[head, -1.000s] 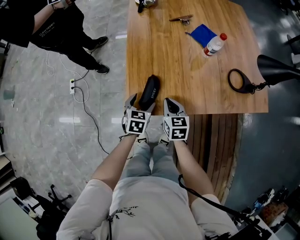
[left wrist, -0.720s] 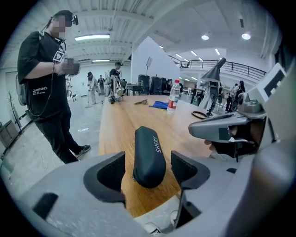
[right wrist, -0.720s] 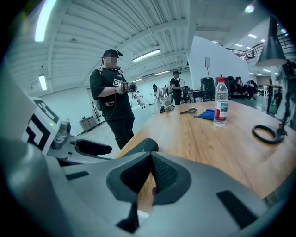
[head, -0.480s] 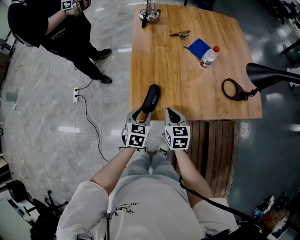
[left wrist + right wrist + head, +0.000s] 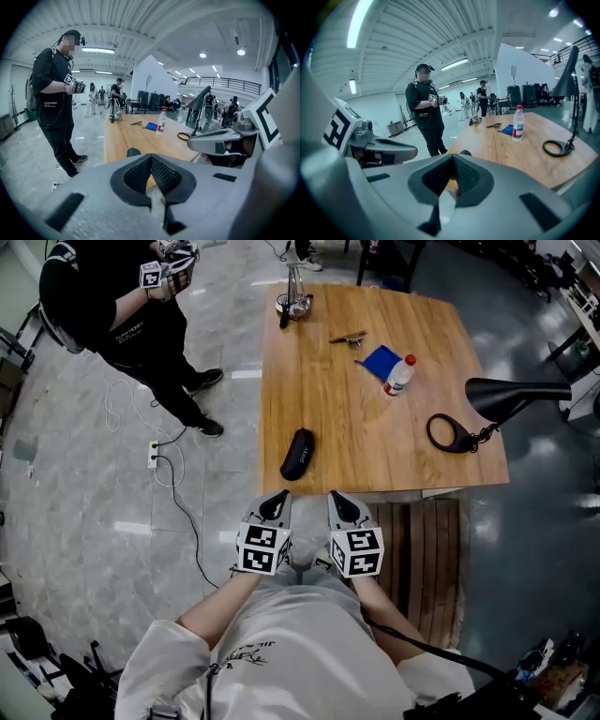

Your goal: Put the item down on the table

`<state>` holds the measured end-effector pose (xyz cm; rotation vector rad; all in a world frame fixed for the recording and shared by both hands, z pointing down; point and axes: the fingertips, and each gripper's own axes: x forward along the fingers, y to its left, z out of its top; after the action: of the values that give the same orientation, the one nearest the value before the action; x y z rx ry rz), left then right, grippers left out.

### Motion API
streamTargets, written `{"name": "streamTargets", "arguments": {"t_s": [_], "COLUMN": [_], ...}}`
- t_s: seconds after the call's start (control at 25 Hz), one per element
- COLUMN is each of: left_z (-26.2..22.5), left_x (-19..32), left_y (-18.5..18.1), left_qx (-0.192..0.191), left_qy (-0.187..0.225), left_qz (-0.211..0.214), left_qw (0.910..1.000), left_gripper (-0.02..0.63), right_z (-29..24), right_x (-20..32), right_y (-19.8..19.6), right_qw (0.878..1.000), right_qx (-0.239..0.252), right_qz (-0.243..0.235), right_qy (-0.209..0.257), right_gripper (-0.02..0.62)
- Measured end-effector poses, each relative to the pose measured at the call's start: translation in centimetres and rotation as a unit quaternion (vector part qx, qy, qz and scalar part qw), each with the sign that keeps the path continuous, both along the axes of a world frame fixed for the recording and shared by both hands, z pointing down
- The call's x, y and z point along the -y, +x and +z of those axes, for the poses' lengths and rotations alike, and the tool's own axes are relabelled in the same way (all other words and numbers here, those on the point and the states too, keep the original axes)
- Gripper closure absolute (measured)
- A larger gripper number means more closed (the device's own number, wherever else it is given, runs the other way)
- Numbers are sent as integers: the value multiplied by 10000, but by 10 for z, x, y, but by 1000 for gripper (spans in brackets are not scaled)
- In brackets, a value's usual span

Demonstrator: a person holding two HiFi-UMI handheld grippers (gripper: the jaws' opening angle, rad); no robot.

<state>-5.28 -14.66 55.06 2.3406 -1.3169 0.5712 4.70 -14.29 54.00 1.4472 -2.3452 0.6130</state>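
Observation:
A black oblong case [image 5: 298, 454] lies flat on the wooden table [image 5: 356, 418], near its front left corner. Both grippers hang off the table's front edge, close to the person's body. My left gripper [image 5: 277, 502] is shut with nothing between its jaws, a short way in front of the case. In the left gripper view the case [image 5: 133, 152] shows just beyond the closed left gripper [image 5: 151, 158]. My right gripper [image 5: 342, 504] is beside the left one, also shut and empty. The case's end [image 5: 465, 153] peeks over the closed right gripper [image 5: 452, 163].
Further back on the table are a water bottle [image 5: 398, 375], a blue cloth [image 5: 380, 362], a small metal tool [image 5: 347, 337] and a metal object [image 5: 294, 304]. A black ring [image 5: 448, 433] and a black lamp [image 5: 511, 395] are at the right. A person [image 5: 122, 306] stands at the left.
The left gripper has let go of the case and shut. Both grippers have drawn back off the table's front edge. The case stays lying on the table.

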Motion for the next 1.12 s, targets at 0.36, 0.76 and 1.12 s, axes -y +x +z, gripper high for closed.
{"name": "streamTargets", "arguments": {"t_s": [0.36, 0.76, 1.12], "left_z": [-40, -46, -52], "left_x": [-22, -16, -20], "left_y": [13, 15, 17], "left_qx": [-394, -268, -253], "left_qy": [272, 354, 425], "left_qz": [-132, -82, -73], "left_qw": [9988, 9990, 9987], "left_gripper": [600, 600, 600], "right_z": [-43, -48, -48], "right_x": [-25, -25, -28], "right_y": [-8, -6, -9], "right_qw": [9997, 9994, 9997], "right_qx": [146, 288, 138], "right_qz": [-3, 30, -75], "right_qy": [175, 173, 168], "right_gripper": [594, 594, 594]}}
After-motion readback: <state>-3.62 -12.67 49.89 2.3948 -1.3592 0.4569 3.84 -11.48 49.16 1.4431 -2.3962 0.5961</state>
